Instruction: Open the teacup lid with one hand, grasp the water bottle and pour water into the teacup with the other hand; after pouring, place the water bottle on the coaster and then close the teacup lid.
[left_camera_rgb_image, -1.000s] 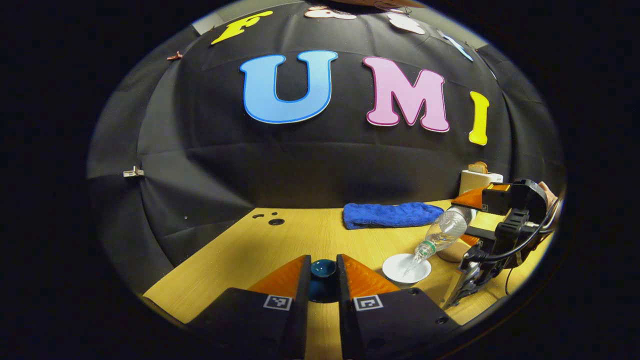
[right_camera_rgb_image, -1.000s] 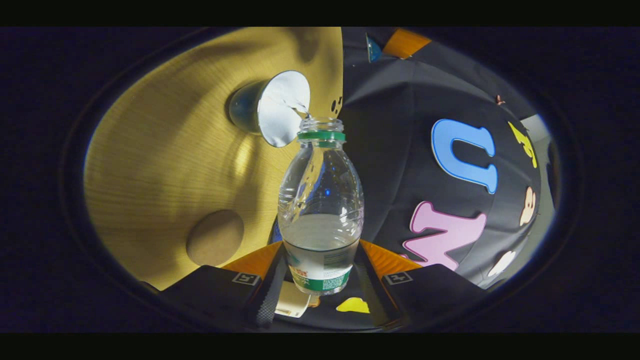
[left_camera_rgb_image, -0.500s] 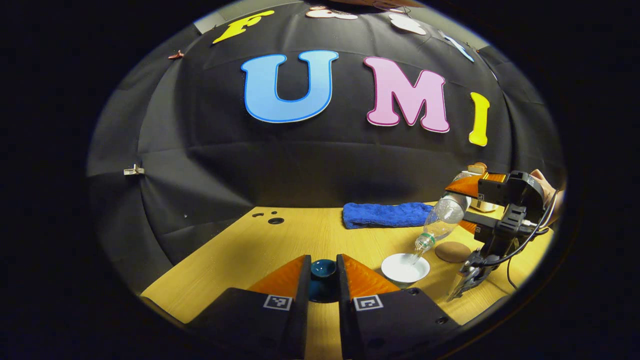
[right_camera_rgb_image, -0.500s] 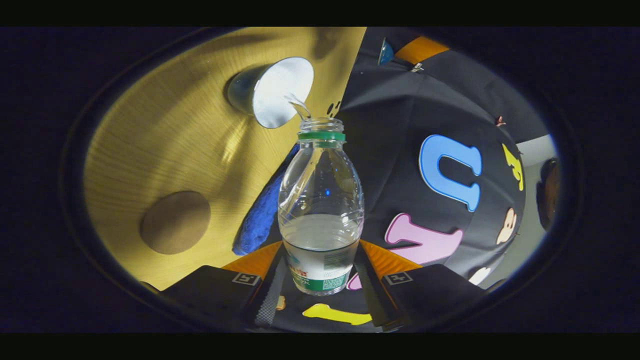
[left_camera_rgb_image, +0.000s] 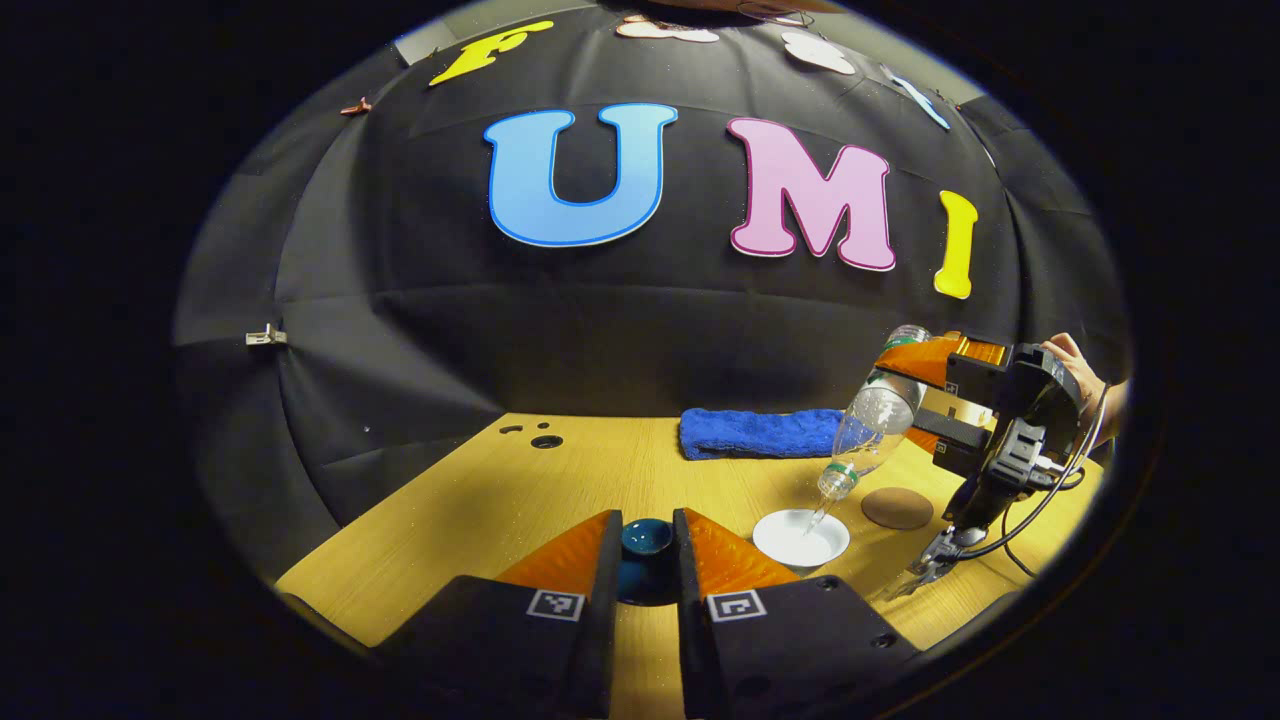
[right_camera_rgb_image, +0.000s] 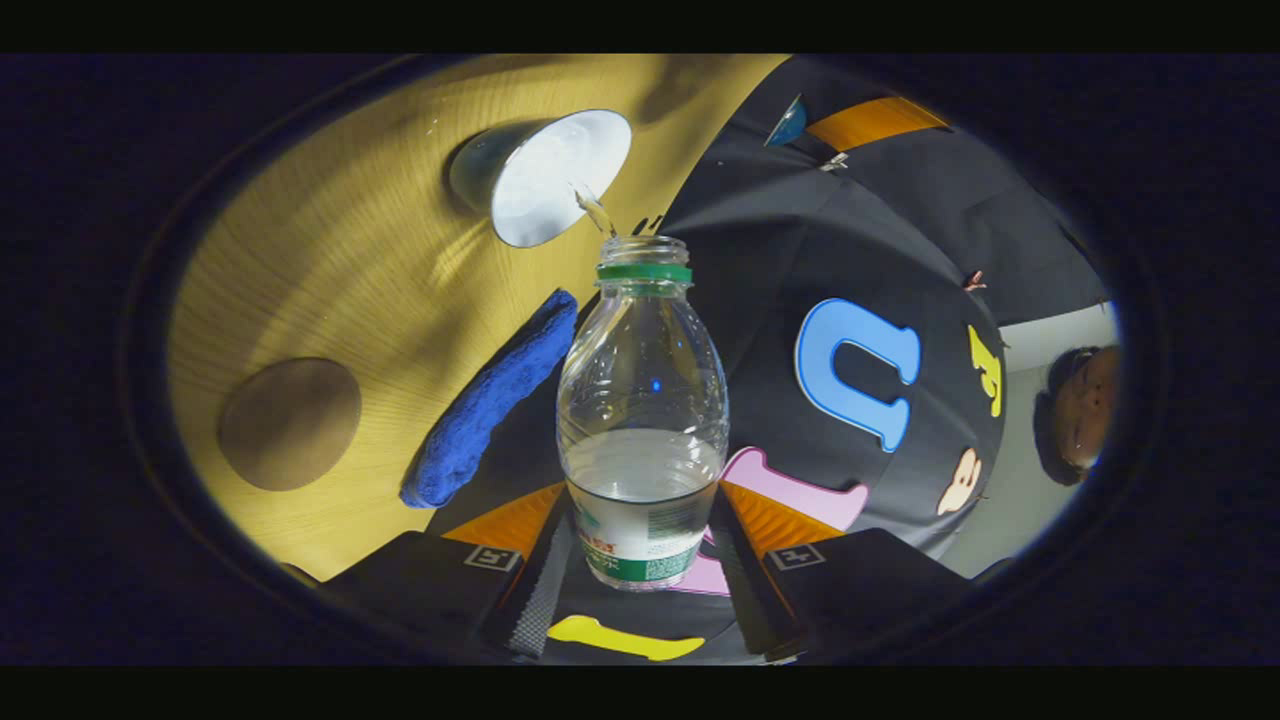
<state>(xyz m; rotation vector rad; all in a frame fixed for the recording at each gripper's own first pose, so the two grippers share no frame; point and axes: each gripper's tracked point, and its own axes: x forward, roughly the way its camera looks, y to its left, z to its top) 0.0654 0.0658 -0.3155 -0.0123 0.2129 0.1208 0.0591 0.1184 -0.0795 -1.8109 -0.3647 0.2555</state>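
My left gripper is shut on the dark blue teacup lid and holds it above the wooden table. To its right stands the uncovered teacup, white inside. Above the cup my right gripper is shut on the clear water bottle, tipped mouth down. In the right gripper view the bottle stands between my right gripper's fingers, and a thin stream of water falls from its mouth into the teacup. The round brown coaster lies beside the cup, bare.
A folded blue towel lies at the back of the table, behind the cup and the coaster. A hand holds the right gripper, with cables hanging under it. Small holes mark the table's far left.
The right gripper has risen and tipped the bottle more steeply, with water still running into the cup. The left gripper and the lid have stayed put.
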